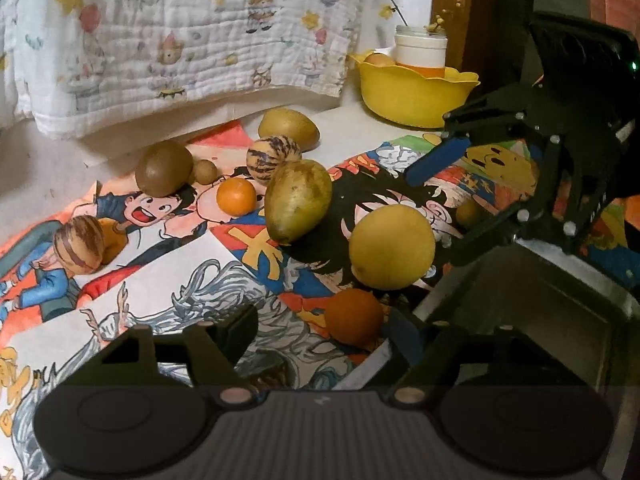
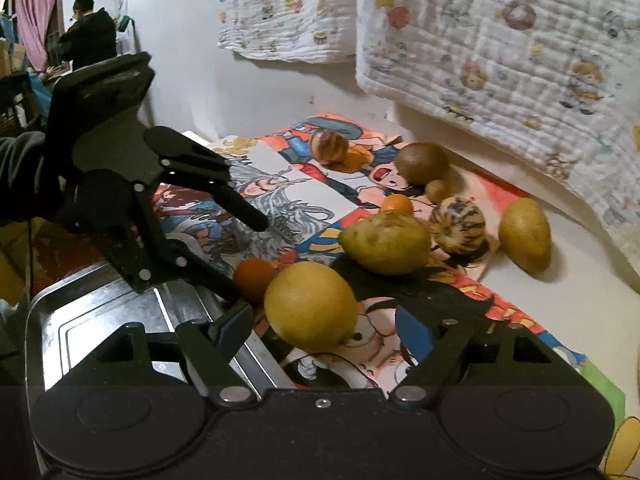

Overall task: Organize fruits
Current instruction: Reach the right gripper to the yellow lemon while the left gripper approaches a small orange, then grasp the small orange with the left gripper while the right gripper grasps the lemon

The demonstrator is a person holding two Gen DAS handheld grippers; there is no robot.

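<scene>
Fruit is lying scattered across a cartoon-printed mat (image 1: 168, 264) on the white counter (image 2: 560, 312), under a quilted blanket (image 1: 160, 40) hanging on the wall. Left claw (image 1: 320, 332) is sitting with its jaws partly apart around a small orange (image 1: 354, 316), which is lying between the 2 fingers near the mat's edge; whether the pads are pressing on it cannot be told. Right claw (image 2: 324, 330) is likewise standing partly apart, flanking a round yellow fruit (image 2: 311, 306) that is resting on the mat between its blue-padded fingertips (image 2: 414, 338), with clear gaps showing on both sides. The small orange is lying just beside that yellow fruit. Beyond them a green-yellow pear-shaped fruit (image 1: 298, 200) is lying on its side, with a second orange (image 1: 236, 197), a striped round fruit (image 1: 273, 156), a brown round fruit (image 1: 164, 168) and a tiny brown ball (image 1: 205, 172) sitting near it. Another yellowish oval fruit (image 1: 289, 129) is resting on the bare counter by the mat's far edge, and another striped fruit (image 1: 79, 245) is lying well apart at the mat's left side. A metal tray (image 2: 100, 320) is sitting beside the mat. A yellow bowl (image 1: 412, 92) is standing at the back corner, holding a white jar (image 1: 421, 49). A person in dark clothes (image 2: 88, 36) is standing far off in the room.
</scene>
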